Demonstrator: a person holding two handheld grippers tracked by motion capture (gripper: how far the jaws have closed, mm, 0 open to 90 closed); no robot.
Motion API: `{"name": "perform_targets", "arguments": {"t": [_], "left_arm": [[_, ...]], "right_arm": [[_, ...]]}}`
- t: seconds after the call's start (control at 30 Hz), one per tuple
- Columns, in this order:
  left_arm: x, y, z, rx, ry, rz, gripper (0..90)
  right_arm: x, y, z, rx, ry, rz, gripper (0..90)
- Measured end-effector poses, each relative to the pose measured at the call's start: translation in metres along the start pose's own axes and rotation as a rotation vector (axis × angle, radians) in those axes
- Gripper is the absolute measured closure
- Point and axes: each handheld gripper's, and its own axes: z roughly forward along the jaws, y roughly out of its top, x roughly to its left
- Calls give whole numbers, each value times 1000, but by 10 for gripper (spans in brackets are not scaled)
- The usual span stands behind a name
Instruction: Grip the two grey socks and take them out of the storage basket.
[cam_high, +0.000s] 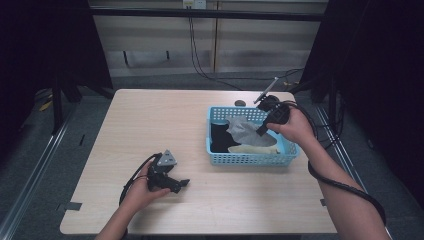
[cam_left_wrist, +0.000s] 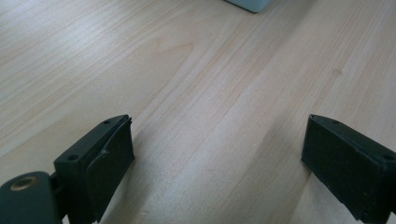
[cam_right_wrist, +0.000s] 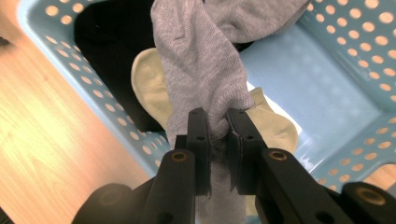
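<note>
The right gripper (cam_right_wrist: 217, 126) pinches only an edge of the grey sock (cam_right_wrist: 201, 60) above the blue basket (cam_right_wrist: 327, 93), so the fabric may slip free or drag the cream sock (cam_right_wrist: 149, 74) along, while the left gripper (cam_left_wrist: 217, 154) rests wide and empty on the table (cam_left_wrist: 187, 70)

No lettering, label, brand mark or number can be read anywhere in this scene: the wooden table (cam_high: 150, 125), the blue basket (cam_high: 250, 159) and the socks lying in it carry no legible print, and nothing written shows on the wall panels behind.
</note>
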Motion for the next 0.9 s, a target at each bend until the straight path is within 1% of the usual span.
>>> {"name": "perform_targets", "arguments": {"t": [0.1, 0.2, 0.27, 0.33, 0.4, 0.43, 0.53, 0.63, 0.73, 0.77, 0.9], "left_arm": [[0, 0, 0, 0, 0, 0, 85], [0, 0, 0, 0, 0, 0, 85], [0, 0, 0, 0, 0, 0, 85], [0, 0, 0, 0, 0, 0, 85], [0, 0, 0, 0, 0, 0, 85], [0, 0, 0, 0, 0, 0, 85], [0, 0, 0, 1, 1, 1, 85], [0, 0, 0, 1, 0, 1, 85], [0, 0, 0, 1, 0, 1, 85], [0, 0, 0, 1, 0, 1, 85], [0, 0, 0, 1, 0, 0, 85]], "right_arm": [[2, 0, -8, -14, -1, -13, 808], [7, 0, -16, -30, 4, -22, 809], [9, 0, -18, -28, 7, -20, 809], [15, 0, -22, -30, -1, -41, 809], [20, 0, -25, -32, 4, -47, 809], [20, 0, -25, -32, 4, -47, 809], [27, -1, -30, -36, 3, -73, 809], [31, -1, -34, -41, 9, -83, 809], [39, -3, -39, -48, 13, -112, 809], [39, -3, -39, -48, 13, -112, 809], [47, -4, -41, -48, 15, -144, 809]]}}
